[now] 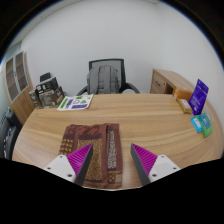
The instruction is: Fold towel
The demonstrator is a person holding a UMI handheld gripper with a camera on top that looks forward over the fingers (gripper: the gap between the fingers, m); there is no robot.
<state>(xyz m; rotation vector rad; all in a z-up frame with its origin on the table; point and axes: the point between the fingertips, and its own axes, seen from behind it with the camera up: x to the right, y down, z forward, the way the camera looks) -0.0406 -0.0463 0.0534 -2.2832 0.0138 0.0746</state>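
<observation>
On the wooden counter (150, 120), just ahead of the gripper (112, 163), lies the towel (92, 150) — a brown, patterned cloth, flat and reaching back between the two fingers. Its near end sits between the magenta pads (80, 156), leaning toward the left finger. The jaws are spread wide, pinching nothing. Beyond the towel, at the counter's far edge, stands a grey office chair (107, 76); papers (75, 101) lie to its left, and a purple box (200, 96) stands off to the right.
</observation>
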